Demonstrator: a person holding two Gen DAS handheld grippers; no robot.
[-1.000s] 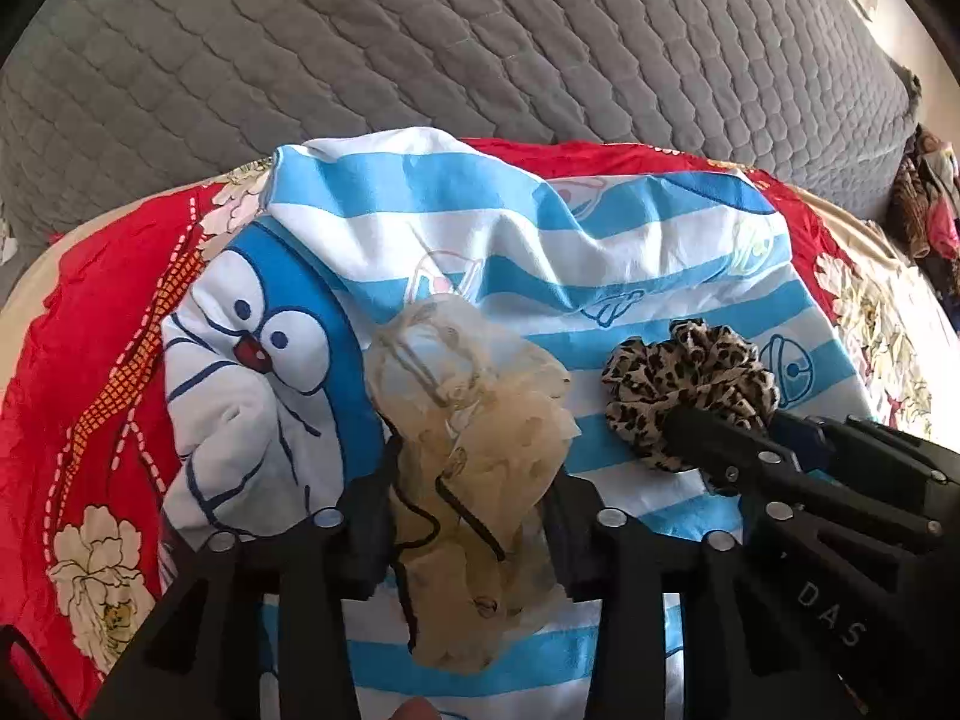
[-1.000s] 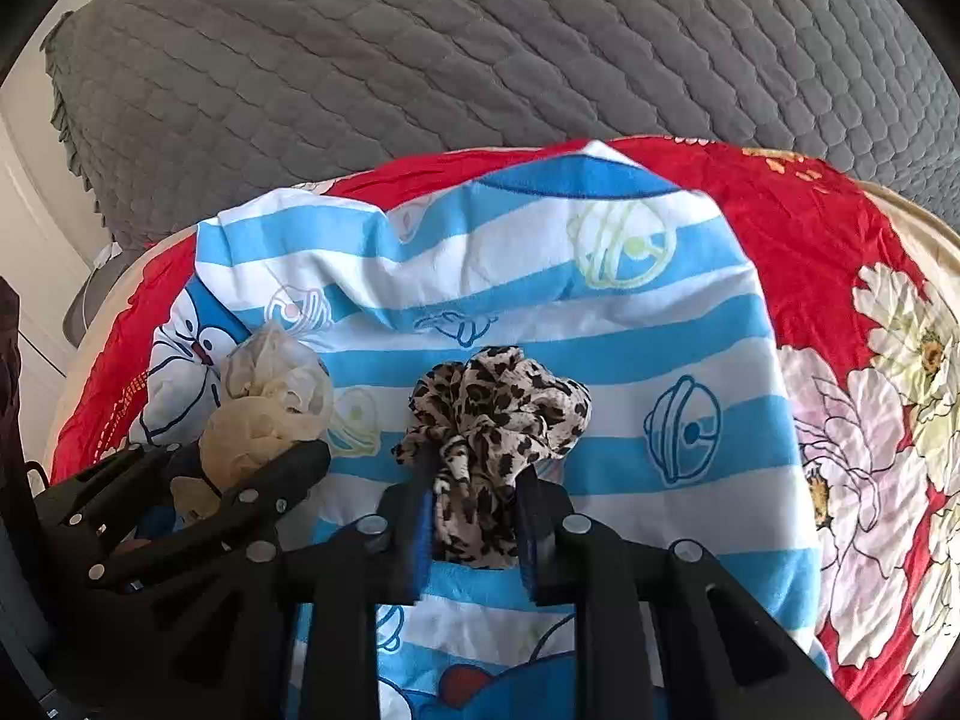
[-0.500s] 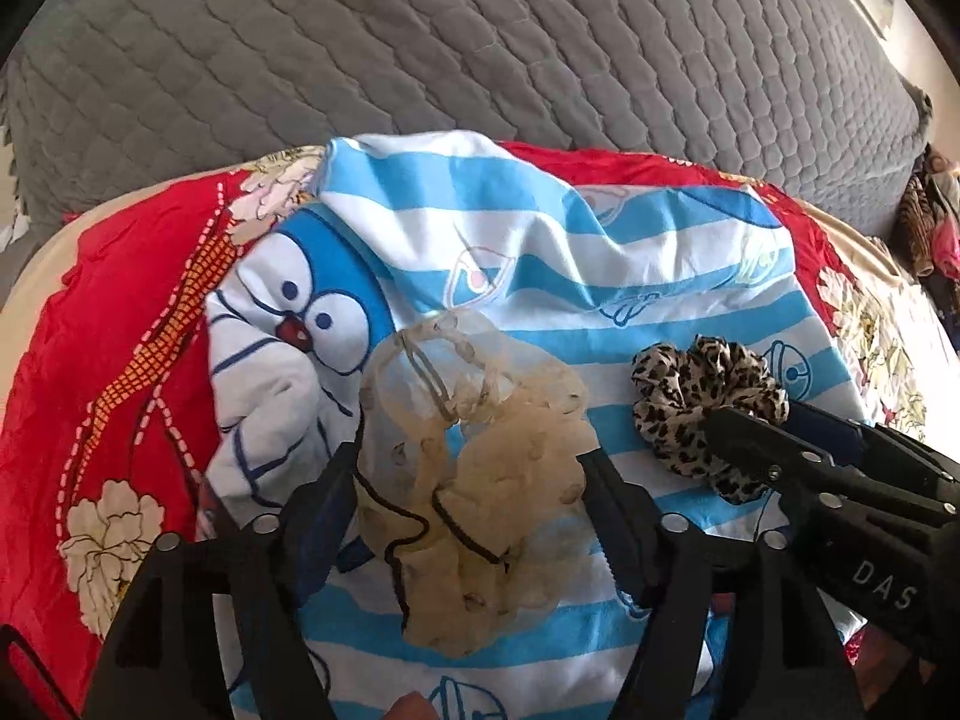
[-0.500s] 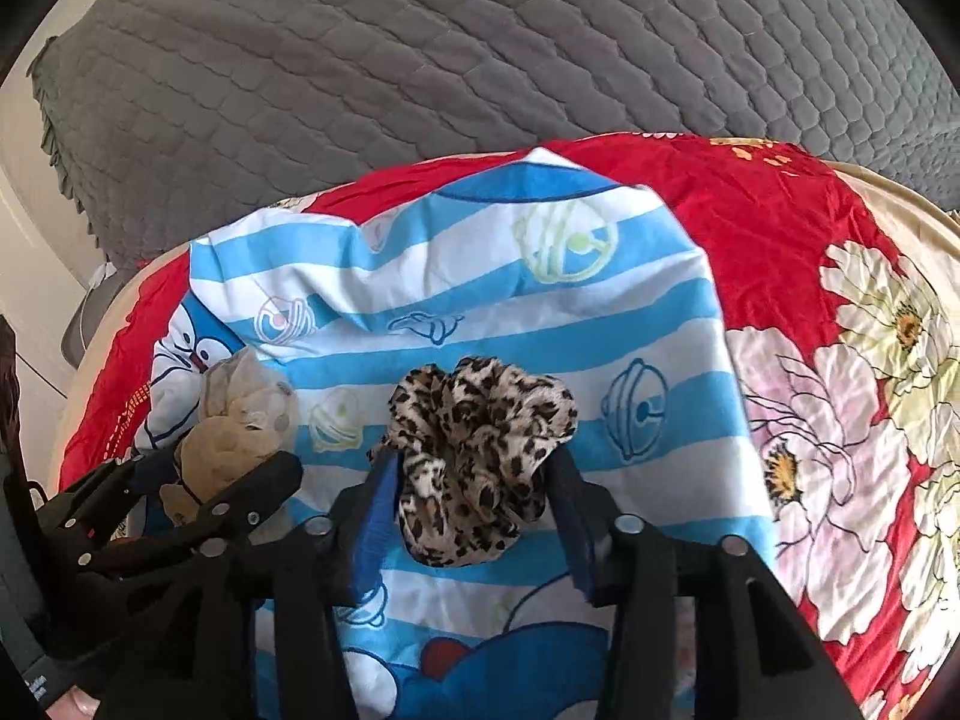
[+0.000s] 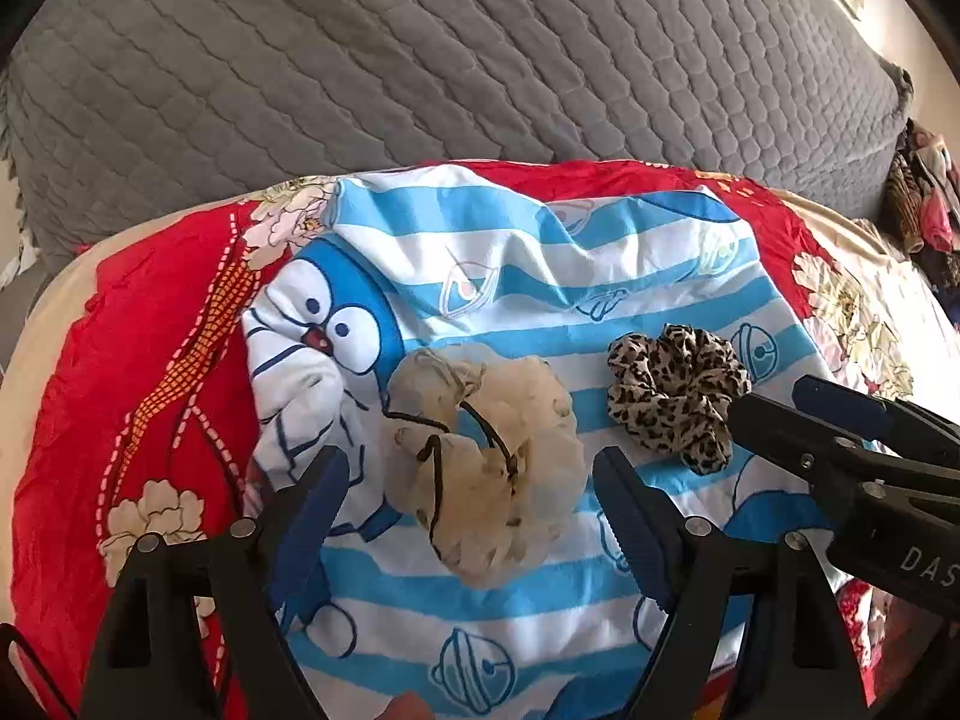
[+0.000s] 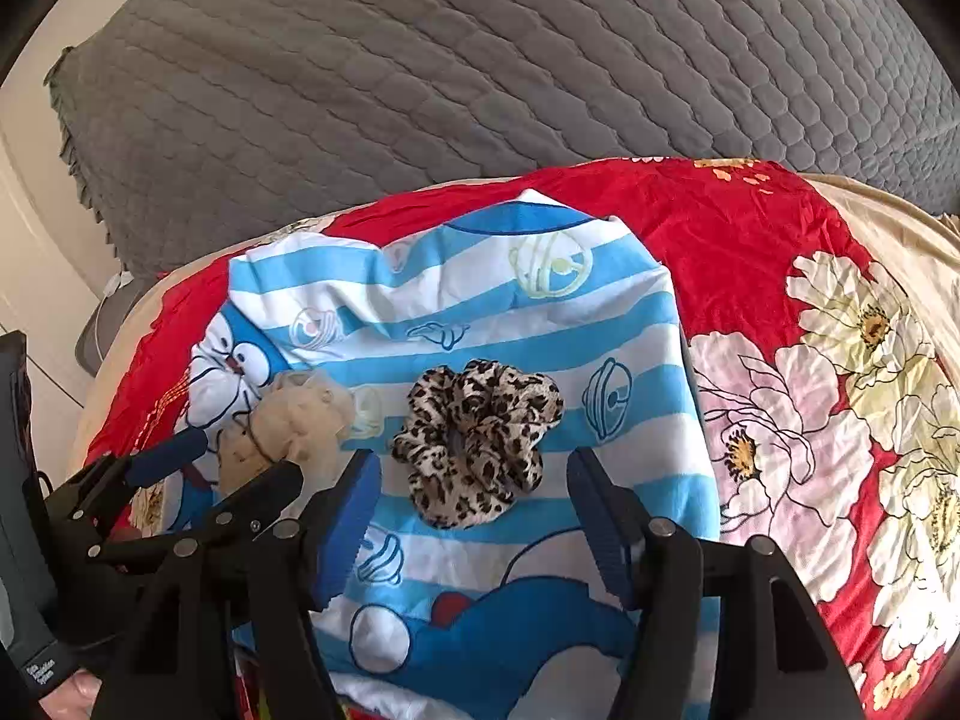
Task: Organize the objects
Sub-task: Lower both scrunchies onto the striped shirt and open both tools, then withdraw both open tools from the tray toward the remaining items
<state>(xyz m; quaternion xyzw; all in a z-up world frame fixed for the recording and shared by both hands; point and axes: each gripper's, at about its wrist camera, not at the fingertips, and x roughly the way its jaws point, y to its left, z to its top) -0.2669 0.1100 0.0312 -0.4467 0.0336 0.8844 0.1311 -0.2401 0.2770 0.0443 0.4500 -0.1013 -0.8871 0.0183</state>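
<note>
I have both grippers low over the blue-and-white striped cartoon cloth point(image 5: 528, 240), which lies spread on a red floral bedcover point(image 5: 138, 360) with a grey quilted blanket point(image 5: 420, 60) behind it.

From the left wrist view, my left gripper point(image 5: 471, 495) has its fingers point(image 5: 312, 504) spread wide apart, holding nothing. The beige sheer scrunchie point(image 5: 486, 456) lies flat on the cloth in the gap between them, touching neither blue pad as far as I can see. A thin dark elastic loop point(image 5: 474, 432) lies across the top of it. Just to the left of the scrunchie is the printed cartoon face point(image 5: 327, 324).

From the right wrist view, my right gripper point(image 6: 474, 495) is likewise parted wide and empty. The leopard-print scrunchie point(image 6: 477, 447) lies on the striped cloth between and slightly ahead of the fingertips point(image 6: 591, 489), clear of both pads. A bell print point(image 6: 609, 399) sits on the stripe just to its right.

The two scrunchies lie side by side on the cloth, near each other but apart, beige one to the left and leopard one to the right. In each wrist view the other gripper's black frame reaches in from the side, its tip close to the neighbouring scrunchie. Large white and pink flowers point(image 6: 840, 372) cover the bedcover to the right of the cloth.
</note>
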